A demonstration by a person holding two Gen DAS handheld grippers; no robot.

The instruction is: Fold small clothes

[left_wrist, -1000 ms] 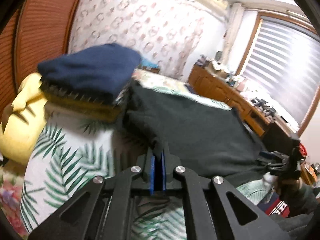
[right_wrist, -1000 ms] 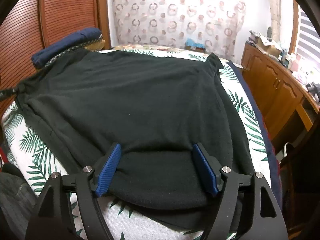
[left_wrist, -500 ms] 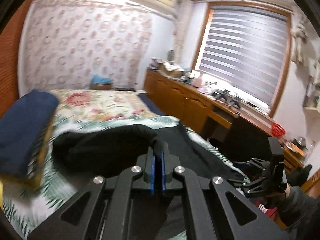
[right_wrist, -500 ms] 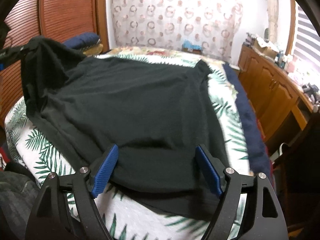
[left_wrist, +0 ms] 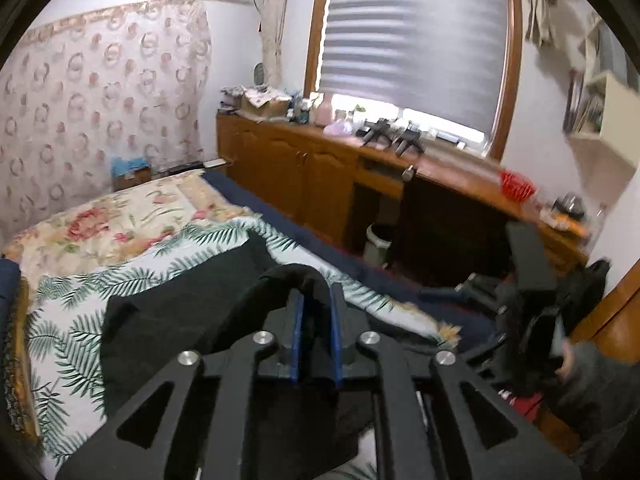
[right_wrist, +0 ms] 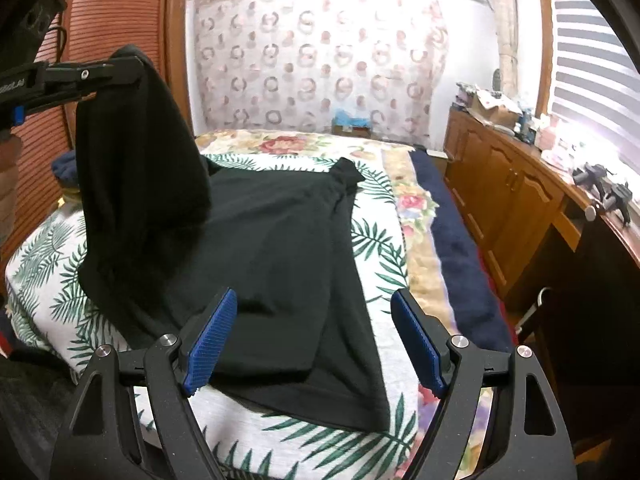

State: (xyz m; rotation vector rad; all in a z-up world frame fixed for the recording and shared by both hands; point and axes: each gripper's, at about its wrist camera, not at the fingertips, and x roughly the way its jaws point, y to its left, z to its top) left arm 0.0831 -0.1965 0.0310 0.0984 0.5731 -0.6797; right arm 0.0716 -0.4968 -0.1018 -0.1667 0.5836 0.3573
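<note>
One black shirt (right_wrist: 276,248) lies spread on the bed (right_wrist: 400,216) ahead of my right gripper (right_wrist: 312,344), whose fingers stand wide apart over its near hem. My left gripper (left_wrist: 316,320) pinches a raised corner; I judge it best carried straight across, edges matched.

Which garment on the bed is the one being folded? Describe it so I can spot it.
On the palm-leaf bedspread, beside the wooden cabinets, lies one black garment. Its left corner is lifted and pinched in the left gripper. Unlike the navy folded pile by the wardrobe, it is spread out and black.
</note>
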